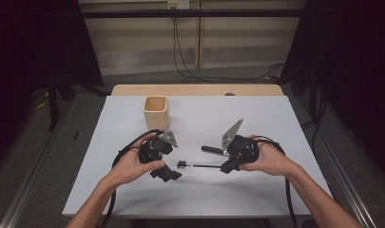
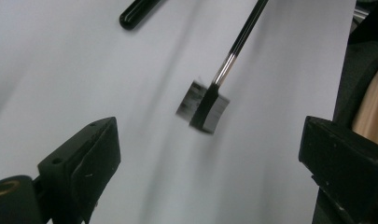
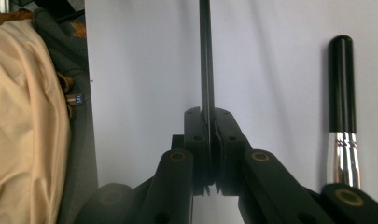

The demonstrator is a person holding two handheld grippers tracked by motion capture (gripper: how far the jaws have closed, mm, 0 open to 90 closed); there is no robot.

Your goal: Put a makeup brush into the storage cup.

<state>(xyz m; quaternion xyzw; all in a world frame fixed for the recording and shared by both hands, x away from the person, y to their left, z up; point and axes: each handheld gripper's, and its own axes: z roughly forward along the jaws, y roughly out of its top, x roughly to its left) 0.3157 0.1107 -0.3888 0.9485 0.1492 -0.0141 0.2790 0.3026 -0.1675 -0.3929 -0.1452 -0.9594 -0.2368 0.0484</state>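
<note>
While the right gripper point(image 1: 225, 167) has its jaws clamped tight on the thin black handle of a small flat-headed brush point(image 1: 197, 165), the left gripper point(image 1: 167, 174) stands with its jaws spread wide and nothing between them. The brush's square head point(image 2: 203, 106) hangs just ahead of those open jaws, over the white table point(image 1: 133, 190).

Nearest risk, as I judge it: the grip sits at the far tail of a long, slim handle point(image 3: 206, 60), so the head could sag, swing or twist between the pads, and a quick move would make that worse.

Beyond the right gripper, just to its side, a second brush with a thick black handle and silver ferrule point(image 3: 342, 130) lies on the table; a careless sweep of the hand or its cable could roll it away.

Farther off, past the left gripper, stands an open wooden cup point(image 1: 156, 112). If the brush is bound there, a tilted approach could strike the rim and tip it over.
</note>
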